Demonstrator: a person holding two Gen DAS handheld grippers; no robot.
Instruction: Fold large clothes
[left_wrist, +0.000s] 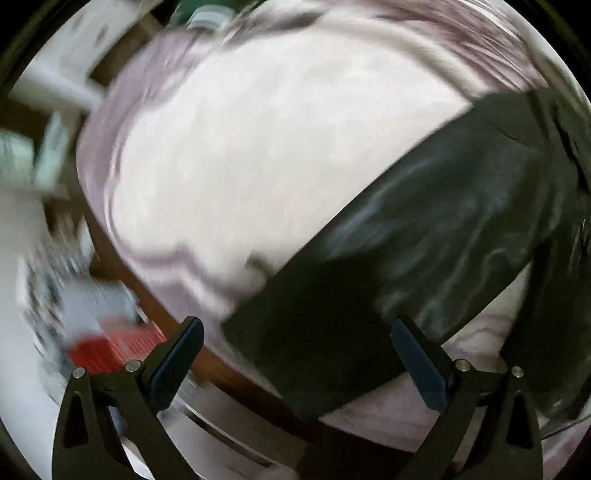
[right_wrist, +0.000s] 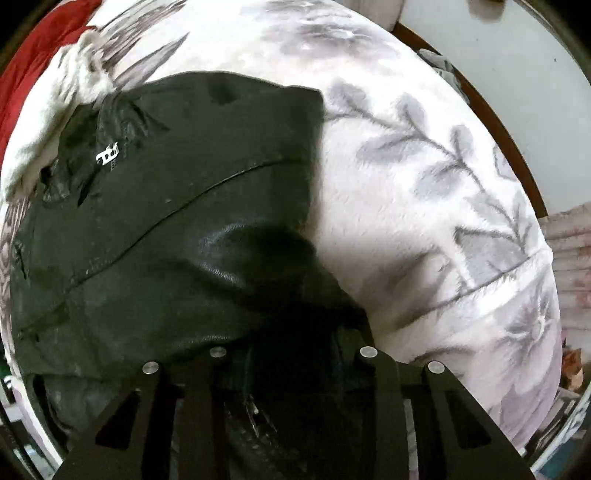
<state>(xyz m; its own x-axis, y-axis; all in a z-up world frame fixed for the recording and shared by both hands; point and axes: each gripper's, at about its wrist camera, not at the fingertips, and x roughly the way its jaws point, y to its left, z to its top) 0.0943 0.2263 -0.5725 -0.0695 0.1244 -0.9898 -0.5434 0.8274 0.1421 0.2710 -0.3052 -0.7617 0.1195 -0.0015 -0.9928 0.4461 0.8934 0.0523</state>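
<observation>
The left gripper (left_wrist: 297, 328) has its jaws wide apart. Nothing is between its two blue pads (left_wrist: 173, 363). It hangs over one end of a black leather garment (left_wrist: 424, 236), which looks like a jacket. That end lies flat under the gap, not pinched. This whole view is smeared, so small things are hard to make out.

The right gripper (right_wrist: 291, 339) is much harder to read. Its fingertips go down into a dark fold of the same black garment (right_wrist: 147, 229), and the black leather hides them. The jaws stand narrow, and a hump of leather bulges up right in front of them. I cannot tell if the pads are squeezing the leather or only resting in it.

The garment lies on a fluffy white blanket (right_wrist: 424, 206) with grey leaf and flower prints. In the right view the garment fills the left side. A long seam runs across it, and a small silver zip pull (right_wrist: 107, 157) shines near the top left. A rumpled cream cloth (right_wrist: 74, 85) touches its upper edge, and something red (right_wrist: 33, 48) peeks out behind that, cut off by the round edge.

A brown wooden edge (right_wrist: 495, 125) runs past the blanket on the right. In the left view a red and white blur (left_wrist: 107, 343) sits by the left finger. I cannot tell what it is.
</observation>
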